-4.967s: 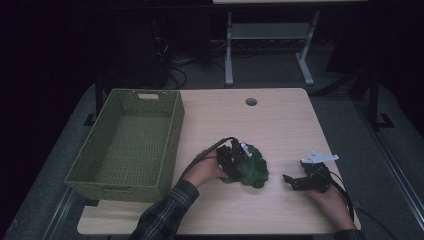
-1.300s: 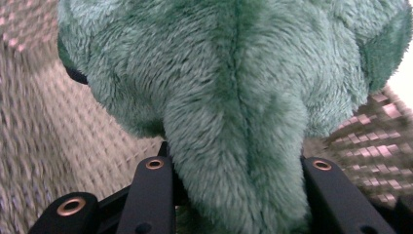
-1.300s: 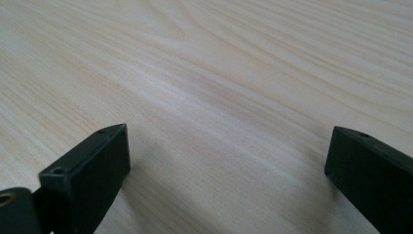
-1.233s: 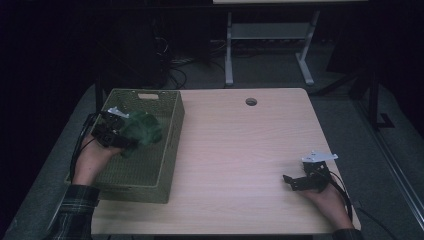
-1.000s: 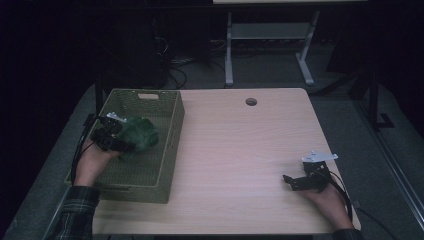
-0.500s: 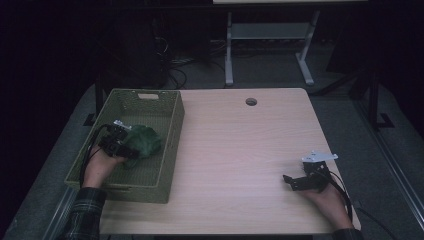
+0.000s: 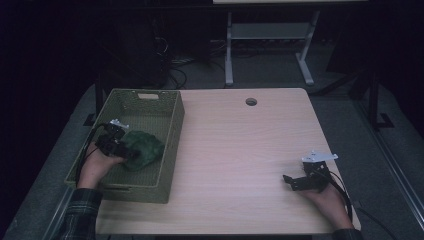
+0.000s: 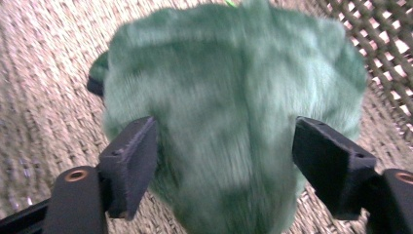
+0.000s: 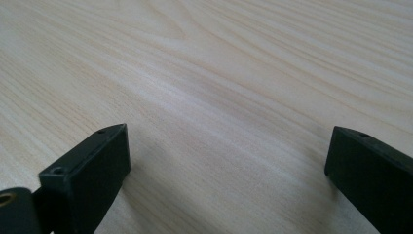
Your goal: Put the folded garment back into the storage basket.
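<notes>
One green plush toy (image 7: 142, 148) lies inside the woven basket (image 7: 172, 130) at left of the frame, between the left tongs (image 7: 116, 147), whose jaws have just been opening. Release seems underway; next, lift clear. Right tongs (image 7: 300, 180) rest open on the counter (image 7: 240, 145), lower right.

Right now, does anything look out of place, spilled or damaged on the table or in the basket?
Nothing stands out. The green plush toy lies inside the woven basket, with the left gripper around it, jaws just opened. The right gripper rests open on the bare wooden table. Nothing is spilled or broken.
</notes>
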{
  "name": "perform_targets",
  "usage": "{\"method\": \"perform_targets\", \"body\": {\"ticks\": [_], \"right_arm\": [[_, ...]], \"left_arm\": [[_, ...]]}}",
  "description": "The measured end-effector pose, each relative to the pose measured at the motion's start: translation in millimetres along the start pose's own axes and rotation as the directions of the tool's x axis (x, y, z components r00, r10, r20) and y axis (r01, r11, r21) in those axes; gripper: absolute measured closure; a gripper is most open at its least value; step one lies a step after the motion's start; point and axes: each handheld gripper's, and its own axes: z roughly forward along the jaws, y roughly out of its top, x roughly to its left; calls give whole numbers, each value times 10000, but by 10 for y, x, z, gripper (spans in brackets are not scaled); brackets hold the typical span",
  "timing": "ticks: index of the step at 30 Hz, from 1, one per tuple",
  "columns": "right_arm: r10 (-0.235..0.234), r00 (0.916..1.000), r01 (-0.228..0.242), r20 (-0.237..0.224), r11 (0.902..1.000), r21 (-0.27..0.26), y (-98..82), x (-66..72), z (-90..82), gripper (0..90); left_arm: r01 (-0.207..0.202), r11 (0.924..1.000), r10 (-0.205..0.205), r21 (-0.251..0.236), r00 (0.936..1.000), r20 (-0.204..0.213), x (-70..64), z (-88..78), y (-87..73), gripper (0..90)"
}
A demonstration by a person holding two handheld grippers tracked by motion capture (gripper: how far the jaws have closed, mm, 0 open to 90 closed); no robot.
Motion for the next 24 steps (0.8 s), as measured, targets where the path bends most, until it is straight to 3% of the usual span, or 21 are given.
{"method": "perform_targets", "body": {"ticks": [4, 10, 18, 24], "right_arm": [[-2, 10000, 2, -3, 10000, 4, 0, -1, 0, 23], [1, 10000, -1, 2, 10000, 0, 0, 0, 0, 23], [6, 10000, -6, 0, 10000, -1, 0, 0, 0, 23], [6, 10000, -6, -6, 10000, -3, 0, 0, 0, 23]], "left_arm": [[10, 9989, -15, -472, 9999, -109, -28, -132, 63, 220], [-26, 9921, 43, -1254, 9999, 130, -173, -263, 212, 213], [-542, 9793, 687, -1948, 9953, 686, -522, -334, 459, 213], [-968, 9683, 1225, -2304, 9874, 998, -810, -337, 644, 213]]}}
